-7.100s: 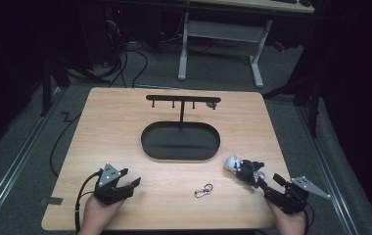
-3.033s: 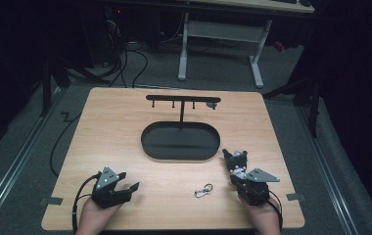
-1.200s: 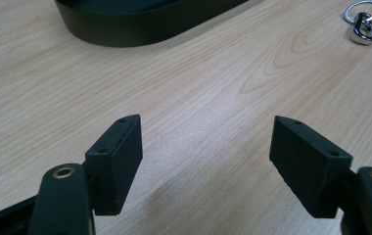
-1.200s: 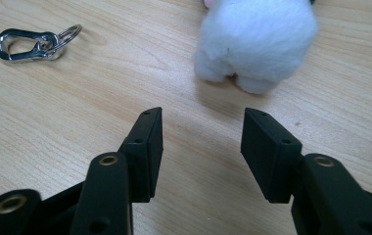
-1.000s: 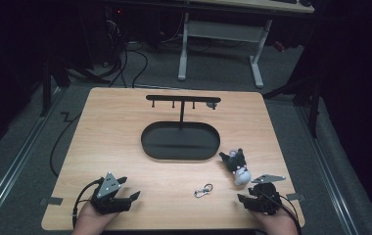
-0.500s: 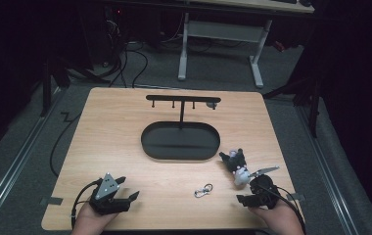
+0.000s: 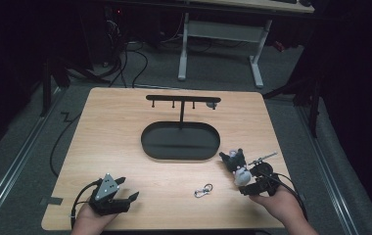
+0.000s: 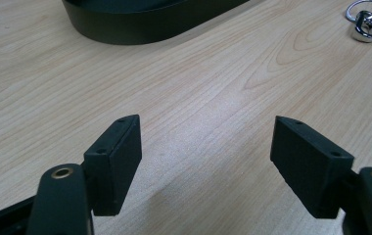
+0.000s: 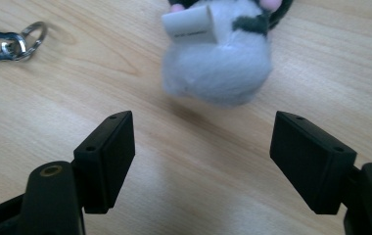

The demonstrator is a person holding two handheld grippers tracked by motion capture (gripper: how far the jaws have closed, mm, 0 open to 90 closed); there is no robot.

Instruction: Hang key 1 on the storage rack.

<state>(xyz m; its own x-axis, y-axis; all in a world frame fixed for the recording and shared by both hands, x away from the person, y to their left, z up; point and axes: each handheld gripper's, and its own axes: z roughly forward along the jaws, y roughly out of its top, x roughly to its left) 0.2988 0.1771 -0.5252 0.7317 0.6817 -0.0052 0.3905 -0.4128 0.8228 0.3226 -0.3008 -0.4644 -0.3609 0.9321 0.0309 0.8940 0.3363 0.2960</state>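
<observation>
Both tongs open, nothing held.
Left gripper (image 7: pixel 124 200) rests near the left edge, jaws wide. Clip (image 7: pixel 203 190) lies in the middle. Right gripper (image 9: pixel 201 147) has just been opening, nothing between its jaws, likely to grab the toy (image 9: pixel 220 58) just beyond.

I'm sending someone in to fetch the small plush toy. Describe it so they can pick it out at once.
Start at the black oval tray in the middle of the wooden table. Just off its right end, ahead of the open right claw, lies the plush toy. It is soft, white and dark with a paper tag, unlike the metal key clip nearby.
</observation>
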